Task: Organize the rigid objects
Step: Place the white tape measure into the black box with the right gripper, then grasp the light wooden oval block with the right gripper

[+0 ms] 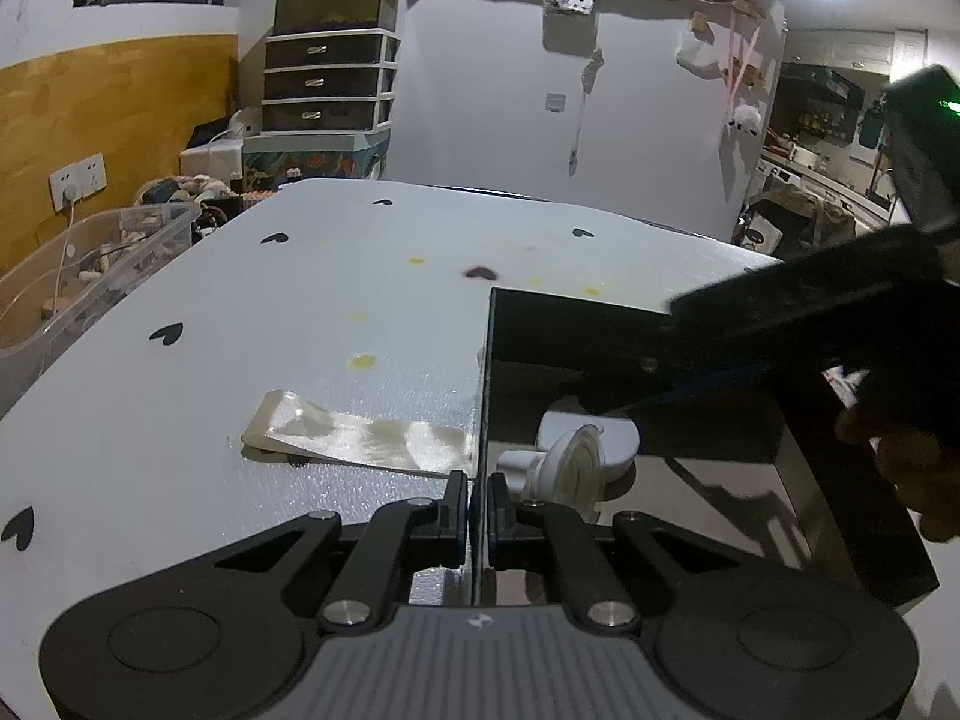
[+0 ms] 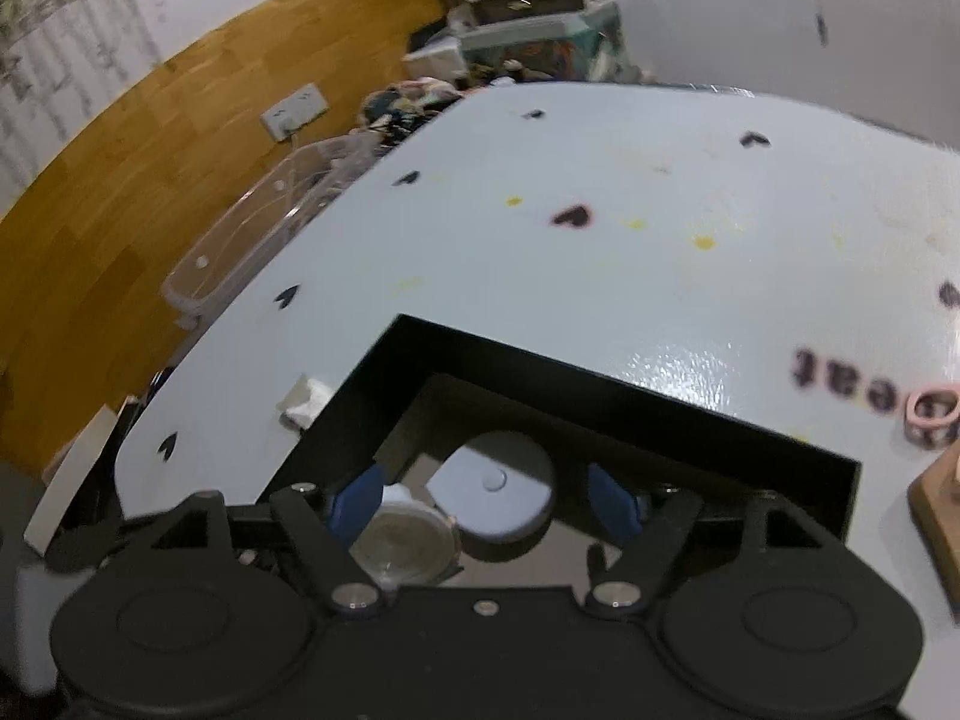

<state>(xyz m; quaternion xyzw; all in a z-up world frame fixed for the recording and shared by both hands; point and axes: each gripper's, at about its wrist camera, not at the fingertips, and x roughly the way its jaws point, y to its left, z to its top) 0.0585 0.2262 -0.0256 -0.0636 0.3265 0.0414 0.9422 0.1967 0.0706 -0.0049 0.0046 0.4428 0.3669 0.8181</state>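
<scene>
Closest to my left camera, the left gripper (image 1: 478, 507) tilts downward, clamped tight on the thin side wall of the black box (image 1: 485, 360). My right gripper (image 2: 489, 501) hangs jaws apart over the box, holding nothing; a white round disc (image 2: 498, 495) and a clear-faced cap (image 2: 405, 546) lie inside.

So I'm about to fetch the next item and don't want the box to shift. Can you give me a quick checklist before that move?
1. Left tool clamped on box wall: ok.
2. Right tool open, nothing between its pads: ok.
3. White disc lying inside the box: ok.
4. Round clear-faced piece inside the box: ok.
5. Pink ring waiting on the table: ok.
6. Box flat on table: cannot tell.
</scene>
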